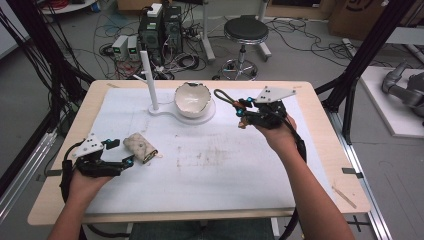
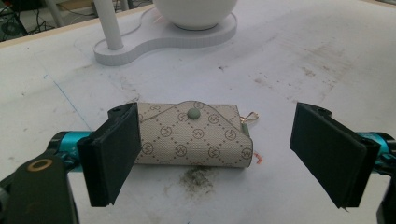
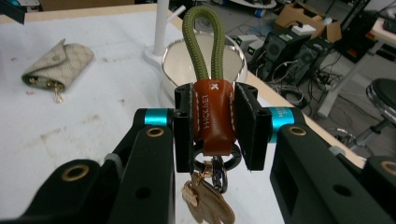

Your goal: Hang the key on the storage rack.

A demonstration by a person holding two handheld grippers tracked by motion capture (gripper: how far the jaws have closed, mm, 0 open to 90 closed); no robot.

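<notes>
My right gripper (image 3: 215,125) has its pads clamped on the brown leather tab of a keychain (image 3: 213,116); the tab stands upright between the jaws, its olive cord loop (image 3: 201,42) rising above them and metal rings with a gold charm (image 3: 205,198) hanging below. In the high view this gripper (image 1: 243,111) is held above the table's right rear area, near the white bowl (image 1: 192,99) on its stand beside a white post (image 1: 149,80). My left gripper (image 2: 212,154) stands wide open, its pads apart on either side of a monogrammed key pouch (image 2: 194,135) and not touching it. The pouch lies on the white mat (image 1: 225,165), snap flap closed, at the left front of the table (image 1: 320,165).
</notes>
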